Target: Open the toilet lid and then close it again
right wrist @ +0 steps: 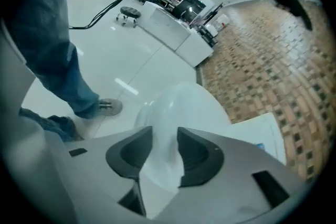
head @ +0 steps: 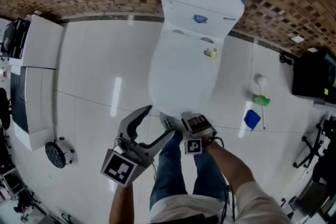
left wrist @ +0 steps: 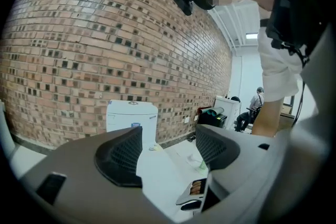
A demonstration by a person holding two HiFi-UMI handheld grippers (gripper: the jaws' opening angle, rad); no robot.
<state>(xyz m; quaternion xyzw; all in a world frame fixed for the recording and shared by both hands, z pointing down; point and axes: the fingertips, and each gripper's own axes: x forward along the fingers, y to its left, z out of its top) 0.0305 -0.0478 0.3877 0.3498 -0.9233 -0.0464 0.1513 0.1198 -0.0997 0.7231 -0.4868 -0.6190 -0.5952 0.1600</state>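
- Glossy white tiled floor (head: pixel 94 71), meeting the brick wall at 12 o'clock.
- White ceramic toilet (head: pixel 184 76), lid down, stands at 12 o'clock.
- Small green object with a white top (head: pixel 261 99) and blue plastic piece (head: pixel 252 119) lie at 3 o'clock.
- Black box (head: pixel 312 78), far 3 o'clock.
- White boxy cabinet (head: pixel 37 86), 9 o'clock.
- Black round perforated disc (head: pixel 55 155), 8 o'clock.
- Grey shoe (head: pixel 169 122), 6 o'clock, just before the toilet.

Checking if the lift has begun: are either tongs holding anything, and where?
Nothing held. Left tongs open, empty; right tongs open near the closed toilet lid's front edge, not clamping it.
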